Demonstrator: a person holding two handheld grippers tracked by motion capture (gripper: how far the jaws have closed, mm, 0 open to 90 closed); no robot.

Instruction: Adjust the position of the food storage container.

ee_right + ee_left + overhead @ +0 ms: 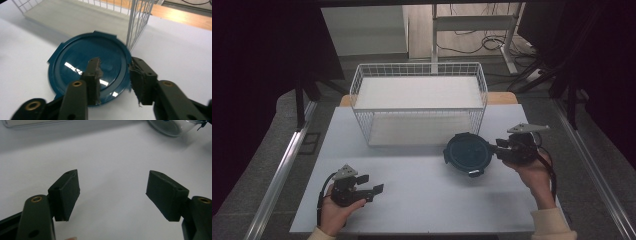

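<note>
A round clear container with a dark blue lid (468, 153) sits just in front of the white wire basket's (362, 80) right corner. My right gripper (498, 148) comes at it from the right. In the right gripper view its jaws are half closed on the lid's (82, 53) near rim, one pad (93, 75) over the lid and the other pad (141, 80) at the outer edge. The lid's edges are blurred. My left gripper (374, 192) rests near the table's front left, jaws wide apart over bare white table, with nothing in my left gripper (112, 192).
The wire basket (136, 22) has a pale flat bottom and stands at the back middle of the white table (427, 200). A wooden edge (180, 15) shows behind it. Dark floor, rails and cables surround the table.
</note>
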